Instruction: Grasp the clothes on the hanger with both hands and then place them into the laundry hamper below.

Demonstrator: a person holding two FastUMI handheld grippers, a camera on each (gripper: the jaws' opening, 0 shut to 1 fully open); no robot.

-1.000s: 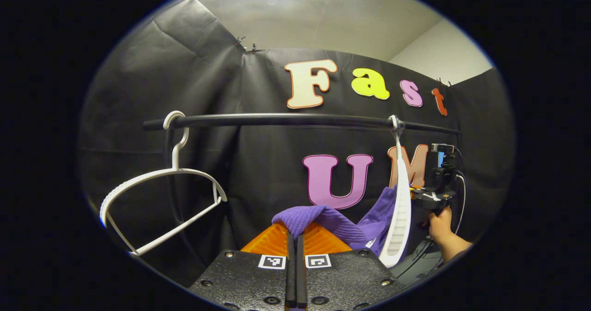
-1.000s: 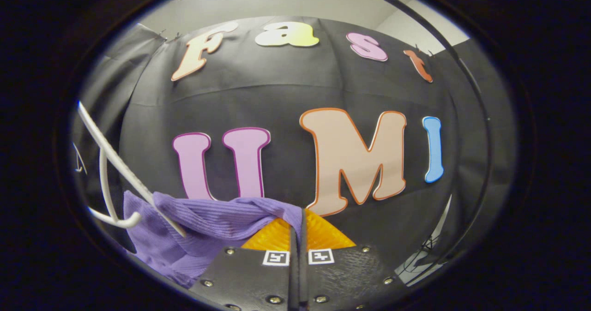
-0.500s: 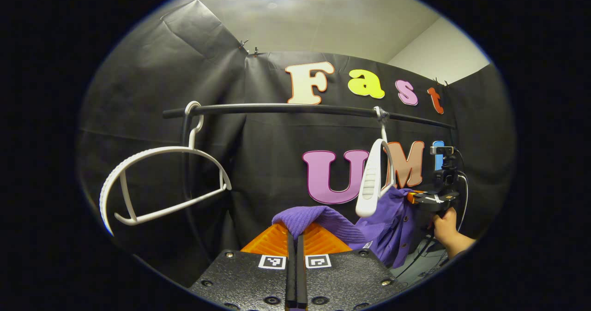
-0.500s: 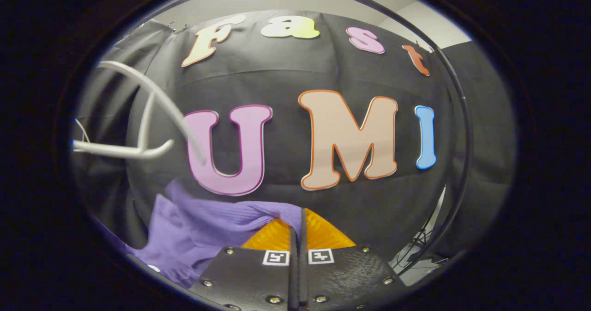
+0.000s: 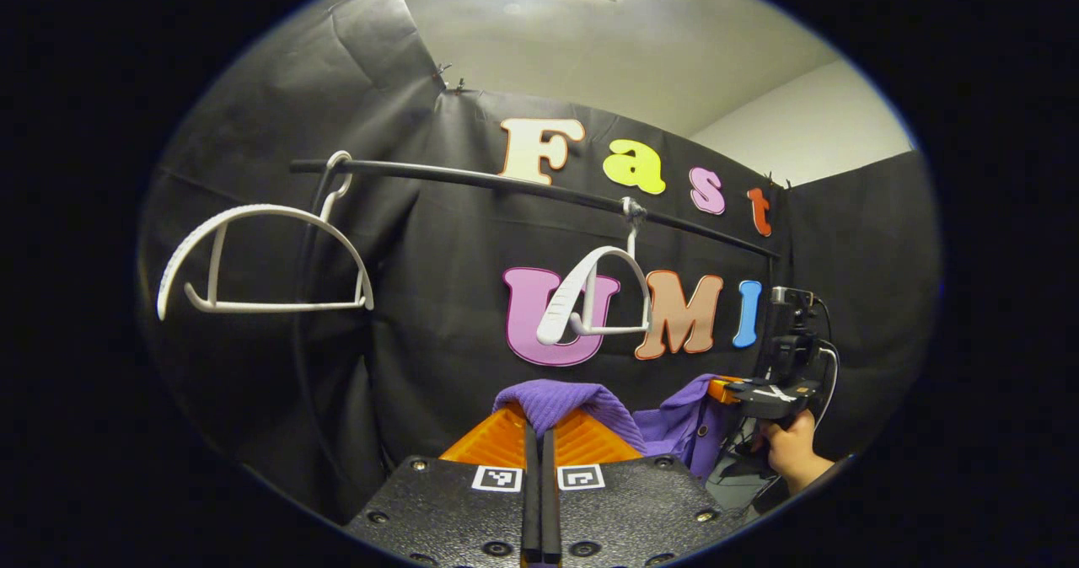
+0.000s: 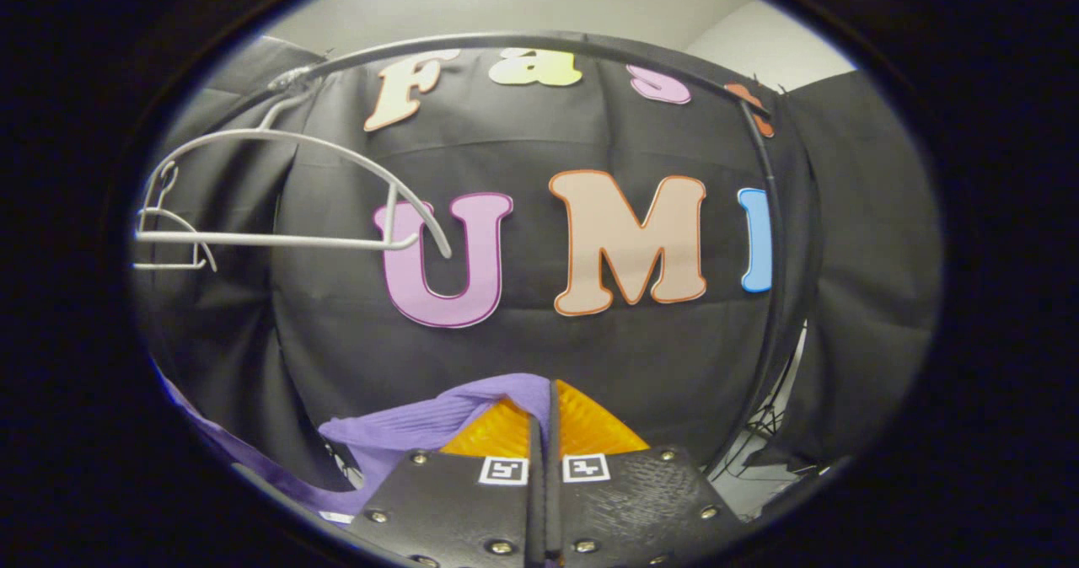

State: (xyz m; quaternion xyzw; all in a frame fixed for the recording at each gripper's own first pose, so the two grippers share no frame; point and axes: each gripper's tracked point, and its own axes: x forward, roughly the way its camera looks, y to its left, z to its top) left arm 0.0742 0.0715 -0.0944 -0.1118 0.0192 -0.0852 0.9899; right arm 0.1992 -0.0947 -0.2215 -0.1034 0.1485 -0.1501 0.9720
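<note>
Between both grippers, below rail [image 5: 523,187]: one purple garment [image 5: 565,399], off its hanger, sagging from left gripper [image 5: 539,433] across to right gripper [image 6: 544,429]. Two white hangers: bare hanger [image 5: 594,298] mid-rail, second hanger [image 5: 261,256] at rail's left end. Left fingers closed tight, pinching cloth fold. Right fingers likewise clamped on other end. Right gripper w/ hand [image 5: 788,454] at lower right, left gripper view.

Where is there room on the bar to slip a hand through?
On the black rail, the long stretch between the left white hanger and the right white hanger is bare. Lower down it is crowded: the left claw and the right claw both pinch the purple garment.
</note>
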